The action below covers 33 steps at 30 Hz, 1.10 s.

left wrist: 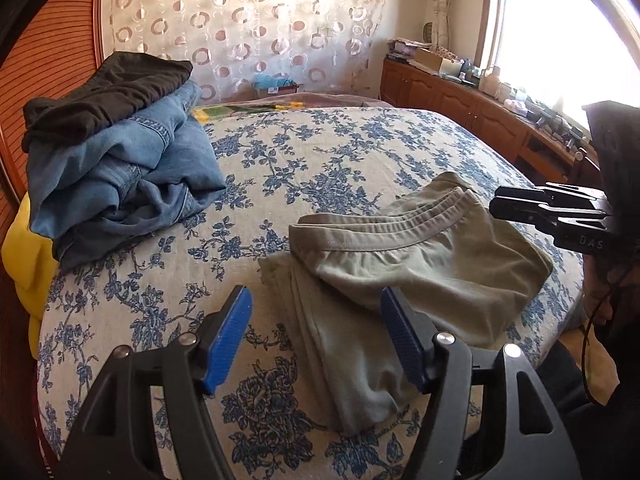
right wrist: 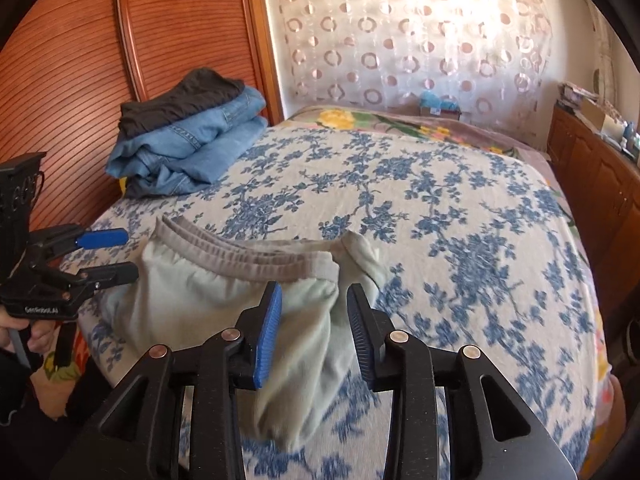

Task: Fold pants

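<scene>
Both tongs, left (left wrist: 316, 340) and right (right wrist: 314, 332), gape empty over pants (left wrist: 400, 272) folded at bed's (left wrist: 320, 152) near edge; next, I'd stack them.

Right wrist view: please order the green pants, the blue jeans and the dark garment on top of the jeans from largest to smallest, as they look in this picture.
1. Green pants, though nearest the camera, which enlarges them.
2. Blue jeans.
3. Dark garment, partly hidden from this angle.
</scene>
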Each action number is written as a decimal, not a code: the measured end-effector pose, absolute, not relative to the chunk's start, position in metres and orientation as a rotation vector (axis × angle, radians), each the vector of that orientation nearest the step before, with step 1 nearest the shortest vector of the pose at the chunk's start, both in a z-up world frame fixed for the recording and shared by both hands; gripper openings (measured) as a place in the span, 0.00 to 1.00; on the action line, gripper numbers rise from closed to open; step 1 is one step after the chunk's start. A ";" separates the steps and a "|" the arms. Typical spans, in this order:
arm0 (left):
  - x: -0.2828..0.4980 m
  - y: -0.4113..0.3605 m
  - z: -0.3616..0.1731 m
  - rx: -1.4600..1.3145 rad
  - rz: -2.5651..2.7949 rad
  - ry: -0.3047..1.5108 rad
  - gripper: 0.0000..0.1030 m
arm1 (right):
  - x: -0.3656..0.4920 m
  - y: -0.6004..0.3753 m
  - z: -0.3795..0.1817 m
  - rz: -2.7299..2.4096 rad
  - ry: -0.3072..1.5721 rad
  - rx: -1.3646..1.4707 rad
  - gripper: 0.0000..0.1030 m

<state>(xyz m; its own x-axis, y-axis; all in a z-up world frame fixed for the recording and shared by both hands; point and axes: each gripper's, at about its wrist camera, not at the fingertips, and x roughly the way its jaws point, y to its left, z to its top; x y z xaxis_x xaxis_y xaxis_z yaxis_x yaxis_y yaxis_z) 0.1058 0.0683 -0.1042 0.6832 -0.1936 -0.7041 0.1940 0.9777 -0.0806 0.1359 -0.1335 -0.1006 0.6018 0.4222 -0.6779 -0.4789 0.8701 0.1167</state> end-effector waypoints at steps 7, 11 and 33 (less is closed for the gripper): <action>0.109 0.070 -0.110 0.004 -0.205 0.805 0.65 | 0.164 -0.117 -0.116 0.528 0.840 -0.101 0.32; 0.108 0.071 -0.113 0.007 -0.201 0.810 0.65 | 0.173 -0.118 -0.119 0.530 0.865 -0.075 0.32; 0.131 0.061 -0.111 0.037 -0.218 0.805 0.56 | 0.178 -0.129 -0.123 0.471 0.803 -0.087 0.34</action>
